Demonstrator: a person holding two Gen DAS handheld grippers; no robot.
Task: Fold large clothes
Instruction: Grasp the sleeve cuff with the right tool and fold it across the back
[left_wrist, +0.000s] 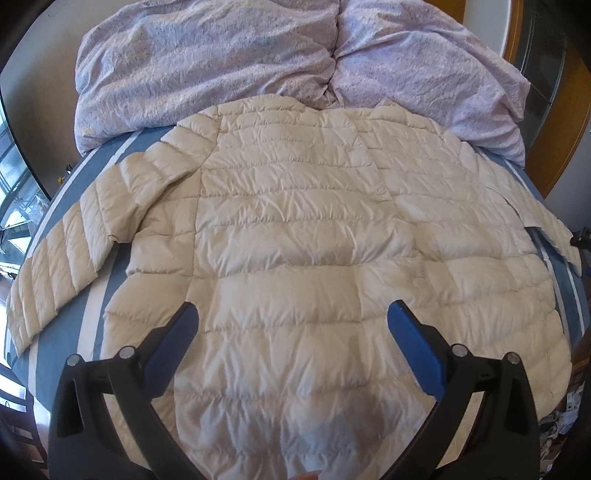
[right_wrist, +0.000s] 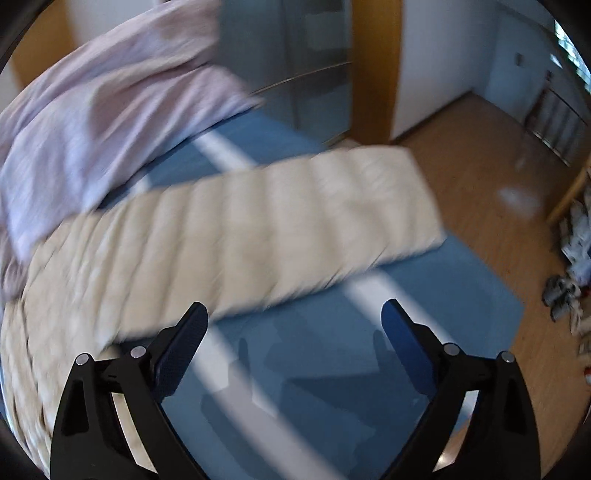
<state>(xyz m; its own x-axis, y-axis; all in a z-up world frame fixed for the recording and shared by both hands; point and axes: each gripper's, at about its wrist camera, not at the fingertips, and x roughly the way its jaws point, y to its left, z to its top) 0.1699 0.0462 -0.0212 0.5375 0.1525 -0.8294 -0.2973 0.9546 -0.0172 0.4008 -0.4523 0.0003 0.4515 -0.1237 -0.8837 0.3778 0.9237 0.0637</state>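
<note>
Bedroom setting: blue bed sheet (left_wrist: 92, 332) with white stripes, wooden floor (right_wrist: 480, 184) to the right of the bed. Lilac duvet (left_wrist: 221, 66) bunched at the far end of the bed, touching the jacket's collar edge.

Left wrist view, left to right: cream quilted jacket (left_wrist: 314, 229) spread flat on the sheet, covering most of the bed. Left sleeve (left_wrist: 62, 251) angled outward and down toward the bed's left edge. Body panel central, lightly creased. Right sleeve reaching the bed's right edge, its end cropped from view. Left gripper (left_wrist: 291, 314) poised above the jacket's lower hem area, blue-padded fingers (left_wrist: 177, 339) spread wide, nothing between them, contact with fabric not confirmed.

Right wrist view, left to right, heavily blurred: jacket body at lower left, duvet above it. Right sleeve (right_wrist: 295, 214) lying extended across the sheet toward the bed's edge, cuff end next to the floor. Right gripper (right_wrist: 293, 310) above bare sheet just beside the sleeve, fingers wide apart, nothing held. Shadow of the gripper cast on the sheet below. Clutter on the floor at far right, not identifiable.
</note>
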